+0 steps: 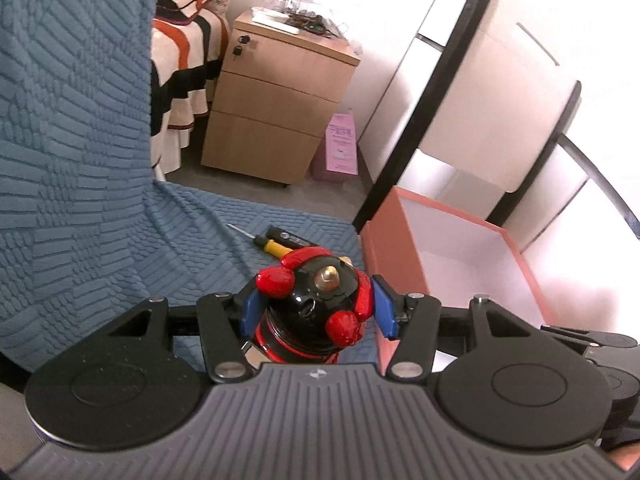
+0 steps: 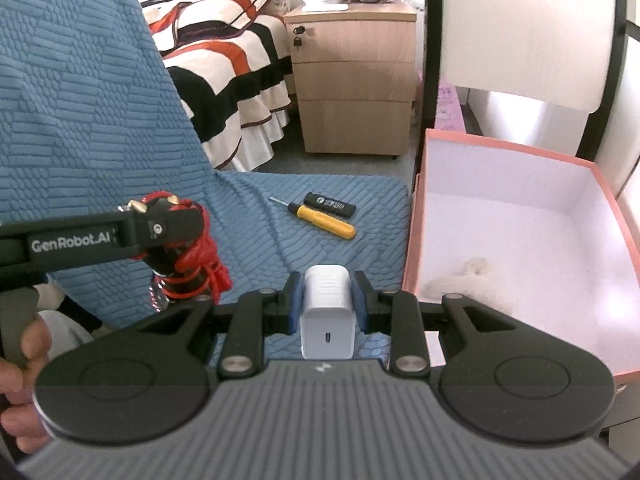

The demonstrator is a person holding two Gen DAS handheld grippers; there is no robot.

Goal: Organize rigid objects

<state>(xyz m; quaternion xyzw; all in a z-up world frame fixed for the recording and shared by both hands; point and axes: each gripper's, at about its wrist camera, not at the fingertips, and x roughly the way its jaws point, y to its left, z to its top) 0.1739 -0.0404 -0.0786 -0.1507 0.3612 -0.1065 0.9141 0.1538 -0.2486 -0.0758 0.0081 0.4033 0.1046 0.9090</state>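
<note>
My left gripper (image 1: 316, 308) is shut on a black and red figurine with a brass tip (image 1: 320, 300), held above the blue seat cushion; it also shows in the right wrist view (image 2: 180, 248). My right gripper (image 2: 328, 300) is shut on a white USB charger block (image 2: 327, 308). A yellow-handled screwdriver (image 2: 324, 222) and a black lighter (image 2: 330, 205) lie on the cushion ahead. In the left wrist view the screwdriver (image 1: 268, 243) and lighter (image 1: 290, 238) lie just beyond the figurine. A pink open box (image 2: 520, 240) with a white inside stands to the right, also in the left wrist view (image 1: 460, 264).
The blue textured chair cover (image 2: 80, 100) rises on the left. A wooden drawer cabinet (image 2: 352, 76) and a striped bed (image 2: 228, 64) stand behind. A black-framed white panel (image 2: 520, 20) stands behind the box. Something pale lies in the box (image 2: 460, 280).
</note>
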